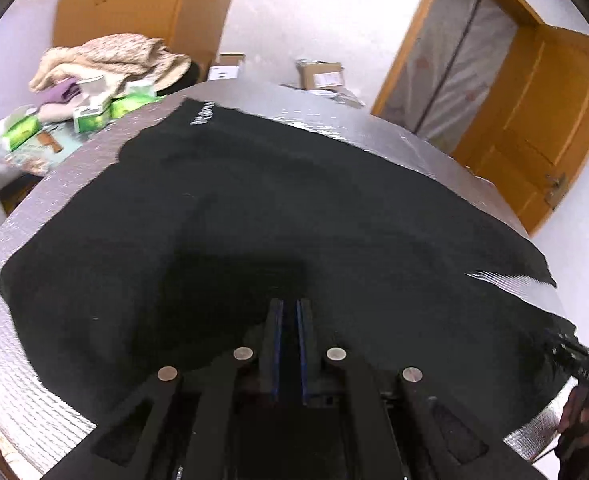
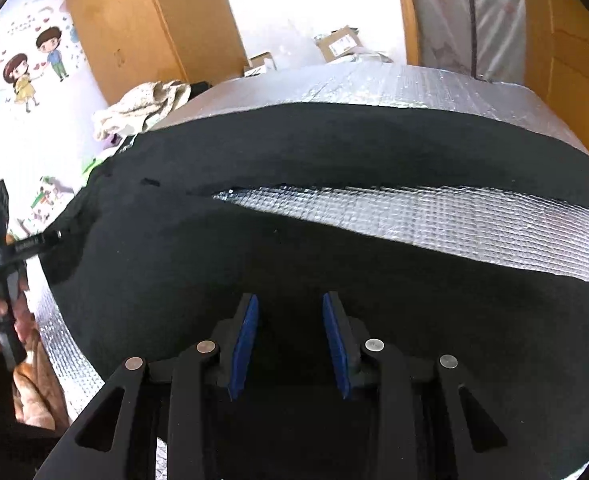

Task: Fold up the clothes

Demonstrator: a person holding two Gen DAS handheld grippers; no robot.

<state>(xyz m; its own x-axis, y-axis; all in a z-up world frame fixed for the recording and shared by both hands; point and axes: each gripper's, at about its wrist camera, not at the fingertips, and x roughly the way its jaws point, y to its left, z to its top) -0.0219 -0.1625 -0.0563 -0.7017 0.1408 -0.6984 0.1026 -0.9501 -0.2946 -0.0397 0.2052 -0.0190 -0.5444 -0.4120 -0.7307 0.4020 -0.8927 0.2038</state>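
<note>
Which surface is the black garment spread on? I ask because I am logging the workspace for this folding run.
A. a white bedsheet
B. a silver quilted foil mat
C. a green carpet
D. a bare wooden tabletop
B: the black garment lies flat on a shiny silver quilted mat, whose gridded foil shows in the gap between the garment's two dark parts and around its edges.

1. The black garment (image 1: 294, 208) was seen as matt, soft cloth.
2. The table cover (image 2: 434, 216) appeared as shiny, quilted silver foil.
3. The right gripper (image 2: 290, 312) was made of matt black plastic, with blue pads (image 2: 246, 340) and metal pins.
4. The door (image 1: 534, 120) was of glossy wood.
</note>
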